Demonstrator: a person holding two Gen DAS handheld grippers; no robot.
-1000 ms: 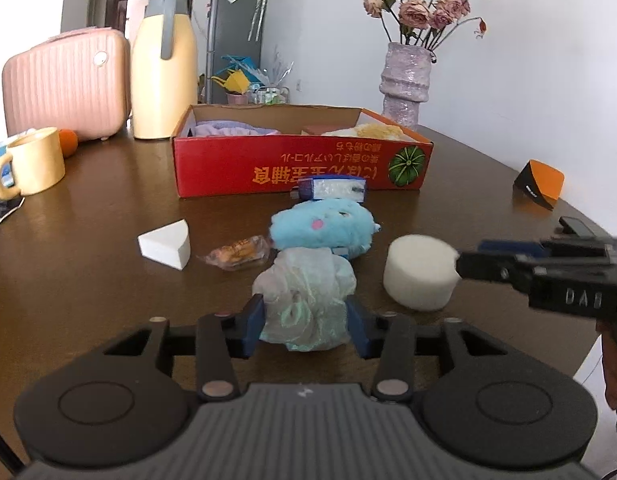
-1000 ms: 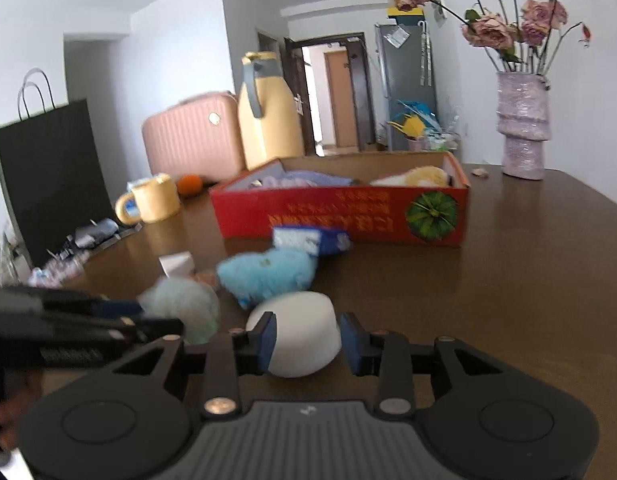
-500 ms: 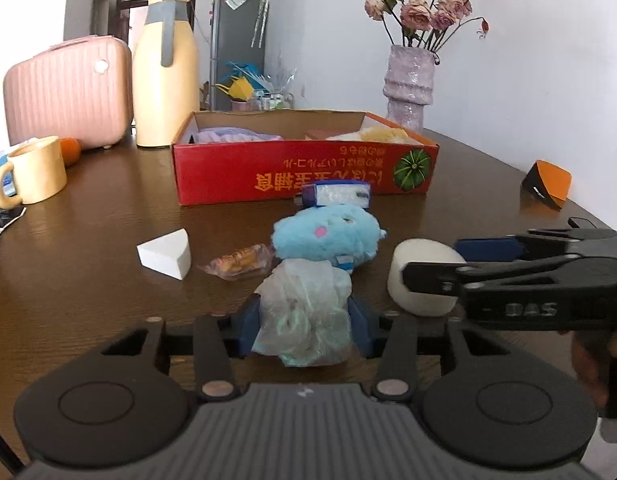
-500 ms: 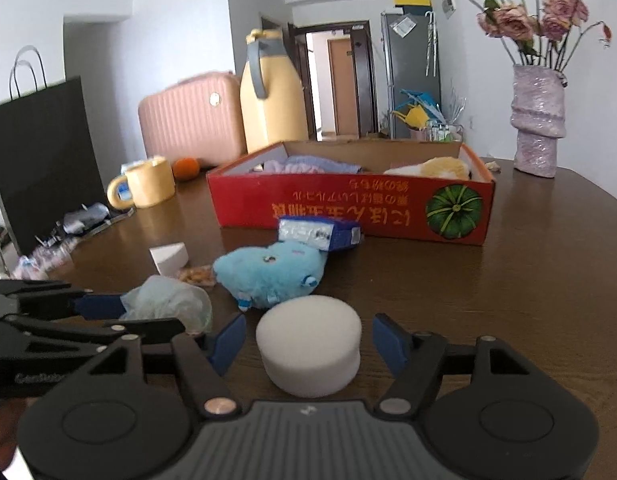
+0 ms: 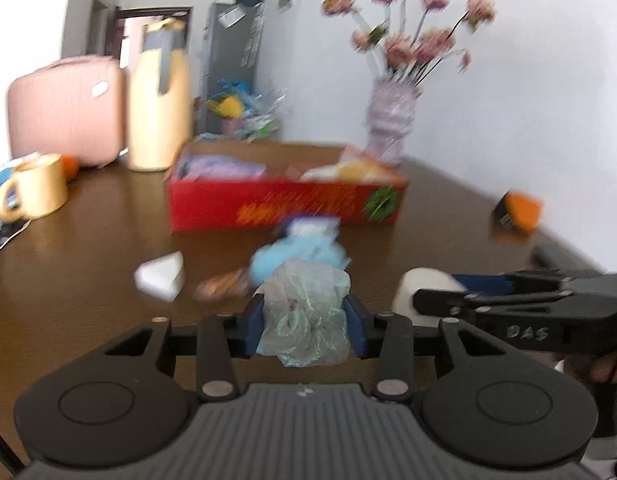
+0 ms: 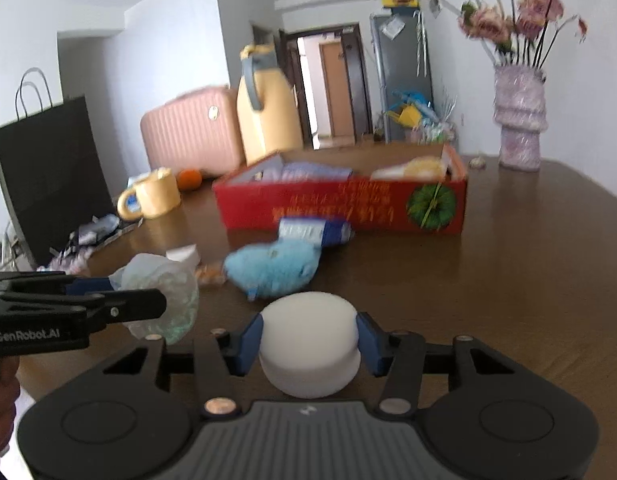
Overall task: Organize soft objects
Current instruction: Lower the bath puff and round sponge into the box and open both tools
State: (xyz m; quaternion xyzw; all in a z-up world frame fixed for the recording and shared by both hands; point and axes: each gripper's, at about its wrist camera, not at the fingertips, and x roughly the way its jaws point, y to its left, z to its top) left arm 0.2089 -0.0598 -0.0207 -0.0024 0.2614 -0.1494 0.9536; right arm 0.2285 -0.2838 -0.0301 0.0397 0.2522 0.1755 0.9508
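Left wrist view: the left gripper (image 5: pixel 304 322) has its jaws closing on a crinkled gauzy pouf (image 5: pixel 306 312), pads pressed into both its sides. The right gripper (image 6: pixel 308 342) has its jaws closing on a white round sponge (image 6: pixel 308 344), gripped at both sides above the worktop (image 6: pixel 508 280). Lettering on the left gripper's side reads "GenRobot.AI". Beyond lie a blue plush toy (image 6: pixel 274 266) and a red cardboard box (image 6: pixel 348 204) with blurred yellow print and a green pumpkin picture, holding lilac and yellow soft things.
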